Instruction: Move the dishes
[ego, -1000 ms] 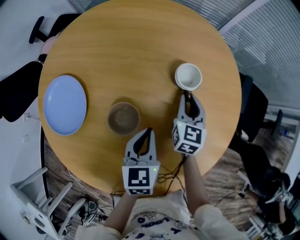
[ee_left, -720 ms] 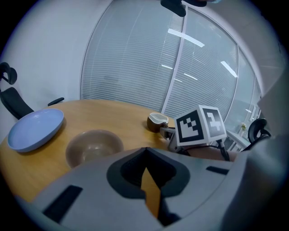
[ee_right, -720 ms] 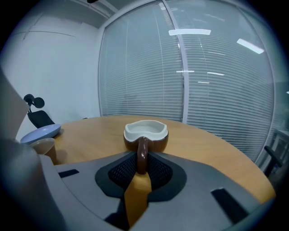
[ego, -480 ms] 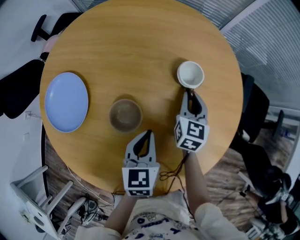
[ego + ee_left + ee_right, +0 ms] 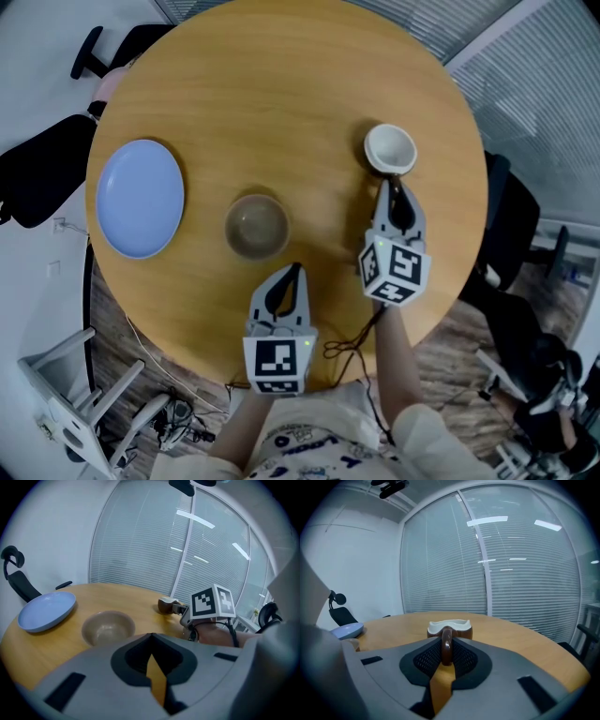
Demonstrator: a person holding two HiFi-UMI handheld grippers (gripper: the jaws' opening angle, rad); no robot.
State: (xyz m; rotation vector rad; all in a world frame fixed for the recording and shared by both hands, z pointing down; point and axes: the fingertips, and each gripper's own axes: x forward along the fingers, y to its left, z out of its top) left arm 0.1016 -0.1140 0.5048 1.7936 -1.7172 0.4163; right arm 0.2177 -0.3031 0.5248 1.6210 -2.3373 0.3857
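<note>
Gripping the handle of a brown, white-lined mug, the right claw keeps it upright at the right side of the round wooden worktop. The left claw sits clenched and empty just beside a tan bowl, with a blue plate far left.

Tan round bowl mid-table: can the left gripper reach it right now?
Probably yes: the tan round bowl lies just ahead of the left gripper, only bare tabletop between; its shut jaws must open first.
</note>
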